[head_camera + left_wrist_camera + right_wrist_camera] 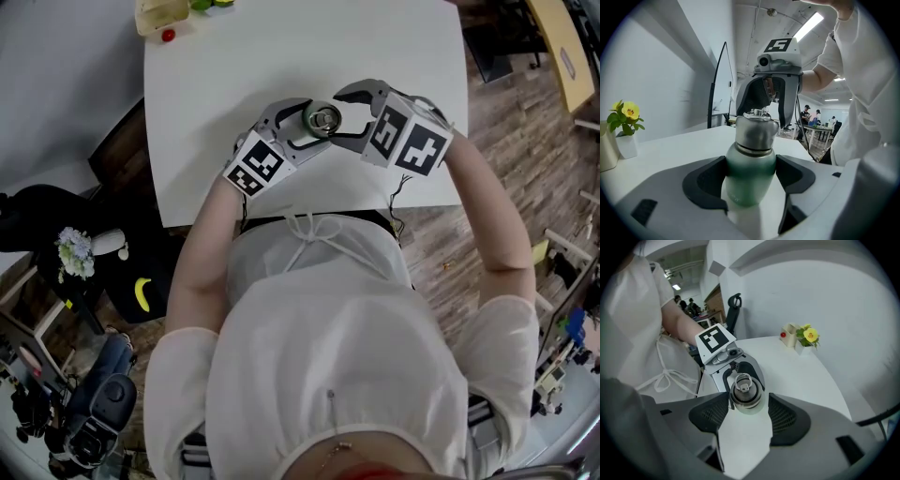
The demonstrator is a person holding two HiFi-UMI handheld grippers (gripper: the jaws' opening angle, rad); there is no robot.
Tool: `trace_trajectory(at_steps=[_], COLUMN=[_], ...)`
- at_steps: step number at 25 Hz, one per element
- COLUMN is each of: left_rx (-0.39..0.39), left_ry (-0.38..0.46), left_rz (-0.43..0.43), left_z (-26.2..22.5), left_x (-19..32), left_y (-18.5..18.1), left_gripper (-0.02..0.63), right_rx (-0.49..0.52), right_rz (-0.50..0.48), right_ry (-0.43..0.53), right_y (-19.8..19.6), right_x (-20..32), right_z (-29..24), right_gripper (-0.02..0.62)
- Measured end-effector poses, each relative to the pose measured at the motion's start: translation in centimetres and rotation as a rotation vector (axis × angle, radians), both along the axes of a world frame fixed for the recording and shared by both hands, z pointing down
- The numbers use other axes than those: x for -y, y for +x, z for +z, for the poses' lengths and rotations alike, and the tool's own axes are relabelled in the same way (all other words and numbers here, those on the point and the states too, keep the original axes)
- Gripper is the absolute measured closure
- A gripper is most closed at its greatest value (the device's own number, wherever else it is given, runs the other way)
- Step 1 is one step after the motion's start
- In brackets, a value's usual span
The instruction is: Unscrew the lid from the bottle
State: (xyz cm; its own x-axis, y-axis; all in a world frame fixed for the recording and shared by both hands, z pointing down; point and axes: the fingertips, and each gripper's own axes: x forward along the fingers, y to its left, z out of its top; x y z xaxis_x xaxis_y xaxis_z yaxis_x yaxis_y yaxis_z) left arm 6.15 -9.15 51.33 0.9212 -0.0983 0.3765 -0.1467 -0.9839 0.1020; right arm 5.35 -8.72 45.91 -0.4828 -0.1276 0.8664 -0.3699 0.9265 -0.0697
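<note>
Green metal bottle (pixel 751 161) upright on white table (pixel 234 75), left gripper (pixel 750 182) clenched on its body, right gripper (pixel 747 405) released, jaws flanking silver lid (pixel 746 392).

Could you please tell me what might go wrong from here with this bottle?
The right gripper stands with jaws slightly apart around the lid, so a twist now could slip without turning it. Only the left gripper holds the smooth bottle, so it might spin with the lid.

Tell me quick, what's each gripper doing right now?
Left gripper: closed on the bottle.
Right gripper: open, jaws either side of the lid, not squeezing it.
</note>
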Motion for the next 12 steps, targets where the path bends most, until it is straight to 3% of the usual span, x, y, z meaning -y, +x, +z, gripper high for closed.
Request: trace_trajectory(at_steps=[4, 6, 9, 12], left_rx=[0.003, 0.008, 0.009, 0.007], left_ry=[-0.001, -0.004, -0.007, -0.007], left_rz=[0.0, 0.001, 0.001, -0.002], left_z=[0.0, 0.0, 0.0, 0.0], left_x=[0.0, -0.1, 0.0, 0.0], left_y=[0.0, 0.0, 0.0, 0.0], left_gripper=[0.255, 0.255, 0.255, 0.255], right_rx=[0.024, 0.043, 0.021, -0.013], right_rz=[0.279, 0.364, 0.403, 0.375], right_ry=[-0.062, -0.054, -0.03, -0.007], right_y=[0.2, 0.0, -0.5, -0.8], right_x=[0.0, 0.1, 0.1, 0.0], right_z=[0.1, 0.4, 0.7, 1.0], right_gripper=[0.314, 0.314, 0.323, 0.354])
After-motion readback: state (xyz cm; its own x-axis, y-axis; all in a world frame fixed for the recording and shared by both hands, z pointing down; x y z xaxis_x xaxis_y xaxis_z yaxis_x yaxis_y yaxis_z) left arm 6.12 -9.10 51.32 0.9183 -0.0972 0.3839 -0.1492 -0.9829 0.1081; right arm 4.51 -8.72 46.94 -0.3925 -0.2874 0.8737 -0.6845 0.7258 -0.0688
